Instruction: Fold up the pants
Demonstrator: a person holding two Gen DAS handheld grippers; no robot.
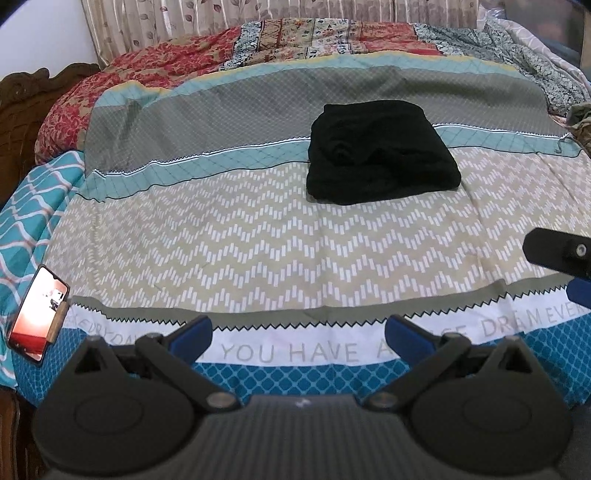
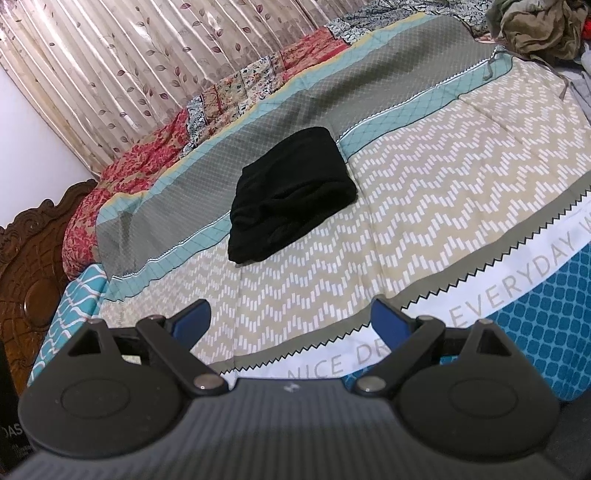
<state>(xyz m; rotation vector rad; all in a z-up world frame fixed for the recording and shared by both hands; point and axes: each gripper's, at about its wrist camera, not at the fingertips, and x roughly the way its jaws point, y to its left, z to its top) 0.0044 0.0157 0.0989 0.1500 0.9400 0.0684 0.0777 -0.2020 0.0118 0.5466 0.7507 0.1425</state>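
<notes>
The black pants (image 1: 380, 151) lie folded into a compact rectangle on the patterned bedspread (image 1: 258, 240), past the middle of the bed. They also show in the right wrist view (image 2: 291, 192). My left gripper (image 1: 297, 334) is open and empty, held back over the bed's near edge, well short of the pants. My right gripper (image 2: 290, 319) is open and empty too, also near the front edge. Part of the right gripper (image 1: 565, 254) shows at the right side of the left wrist view.
A phone (image 1: 37, 314) with a lit screen sits at the bed's left edge. A carved wooden headboard (image 2: 33, 258) stands at left. A floral quilt (image 1: 184, 62) and curtain (image 2: 110, 66) lie behind. A pile of clothes (image 2: 539, 29) sits at far right.
</notes>
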